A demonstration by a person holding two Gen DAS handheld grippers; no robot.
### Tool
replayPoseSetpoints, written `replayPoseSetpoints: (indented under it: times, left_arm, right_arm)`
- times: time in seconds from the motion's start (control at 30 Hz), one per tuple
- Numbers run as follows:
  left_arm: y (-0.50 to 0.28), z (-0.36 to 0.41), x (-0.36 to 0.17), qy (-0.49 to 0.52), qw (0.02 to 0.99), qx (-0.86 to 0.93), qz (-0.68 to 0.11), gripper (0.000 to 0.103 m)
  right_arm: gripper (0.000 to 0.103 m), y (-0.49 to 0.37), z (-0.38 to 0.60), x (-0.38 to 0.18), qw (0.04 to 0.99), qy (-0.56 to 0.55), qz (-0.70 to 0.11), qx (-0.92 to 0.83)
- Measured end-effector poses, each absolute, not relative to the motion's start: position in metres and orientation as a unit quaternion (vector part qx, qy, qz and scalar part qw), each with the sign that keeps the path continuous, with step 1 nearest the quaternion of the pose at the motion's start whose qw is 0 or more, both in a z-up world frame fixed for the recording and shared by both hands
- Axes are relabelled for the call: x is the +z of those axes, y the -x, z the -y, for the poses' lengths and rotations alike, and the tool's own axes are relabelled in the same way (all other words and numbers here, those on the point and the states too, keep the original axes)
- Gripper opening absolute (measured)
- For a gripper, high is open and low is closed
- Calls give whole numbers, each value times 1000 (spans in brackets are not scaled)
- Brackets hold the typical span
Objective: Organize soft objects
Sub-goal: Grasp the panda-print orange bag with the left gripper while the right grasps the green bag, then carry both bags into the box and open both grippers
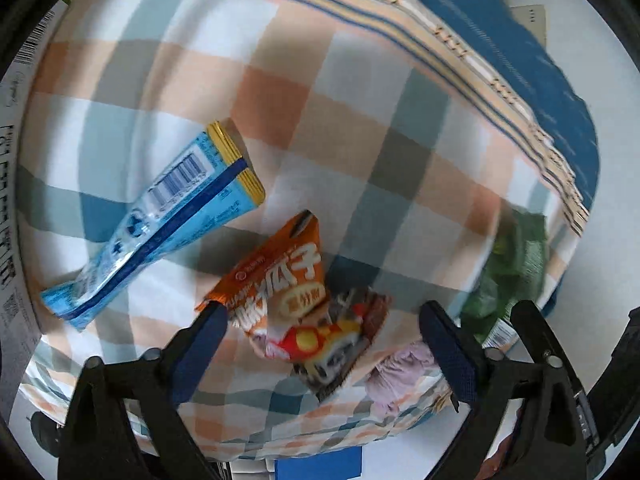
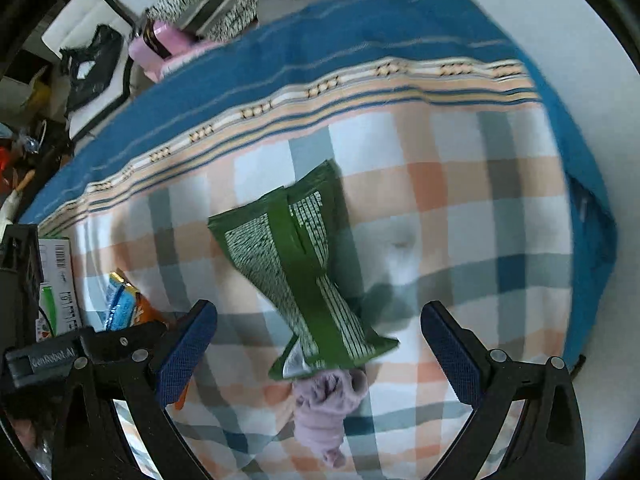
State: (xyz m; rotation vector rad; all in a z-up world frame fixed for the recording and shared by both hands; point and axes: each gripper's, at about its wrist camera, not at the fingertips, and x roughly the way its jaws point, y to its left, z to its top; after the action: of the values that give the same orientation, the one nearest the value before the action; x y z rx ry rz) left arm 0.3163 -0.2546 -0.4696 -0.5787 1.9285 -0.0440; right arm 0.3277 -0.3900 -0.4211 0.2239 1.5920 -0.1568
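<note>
A checked cloth [image 1: 360,92] covers the surface in both views. On it in the left wrist view lie a light blue snack packet [image 1: 160,216] and an orange and brown snack packet [image 1: 296,296]. My left gripper [image 1: 324,344] is open, its jaws either side of the orange packet's near end. In the right wrist view a green packet [image 2: 296,264] lies on the checked cloth [image 2: 460,200], with a crumpled lilac cloth [image 2: 324,404] at its near end. My right gripper [image 2: 320,344] is open above both. The green packet [image 1: 508,268] and lilac cloth [image 1: 400,372] show at the left view's right.
A blue striped blanket [image 2: 320,40] lies beyond the checked cloth. A white carton with a barcode [image 2: 60,280] stands at the left, with a black crate [image 2: 20,256] beside it. Clutter including a pink item [image 2: 160,44] and a black bag [image 2: 92,60] sits at the far left.
</note>
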Motion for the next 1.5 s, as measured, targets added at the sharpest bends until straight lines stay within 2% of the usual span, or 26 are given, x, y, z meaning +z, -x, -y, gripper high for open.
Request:
replayPoseSetpoints:
  times: [0.1, 0.13, 0.2, 0.3, 0.33, 0.37, 0.4, 0.47, 0.87, 1.17, 1.5]
  left_arm:
    - [-314, 259, -477, 232, 530, -17, -816, 64]
    - [-313, 259, -478, 229, 532, -15, -815, 62]
    - [-313, 260, -474, 224, 542, -18, -810, 57]
    - [-312, 260, -468, 213, 552, -24, -806, 53]
    - [-311, 260, -463, 205, 559, -26, -803, 51]
    - [-310, 259, -459, 198, 564, -28, -801, 50]
    - [-308, 260, -454, 186, 571, -32, -799, 49]
    - [-304, 261, -445, 165, 584, -38, -794, 47]
    - [-263, 235, -349, 90, 670, -89, -732, 47]
    - [-237, 133, -269, 66, 729, -98, -674, 47]
    - [-229, -7, -252, 5, 770, -35, -637, 47]
  right_arm:
    - [101, -335, 388, -437, 677, -94, -727, -66]
    - [100, -336, 388, -441, 673, -93, -731, -66]
    - [81, -338, 388, -449, 666, -95, -737, -67]
    - [59, -337, 388, -457, 658, -95, -744, -66]
    - [57, -336, 386, -458, 659, -97, -742, -68]
    - [48, -335, 385, -457, 661, -94, -740, -73]
    - [44, -334, 383, -456, 663, -86, -739, -79]
    - [40, -330, 380, -451, 668, -80, -735, -88]
    - [35, -291, 321, -385, 696, -93, -710, -56]
    - [35, -248, 204, -313, 735, -99, -670, 22]
    - [35, -236, 45, -275, 750, -89, -648, 97]
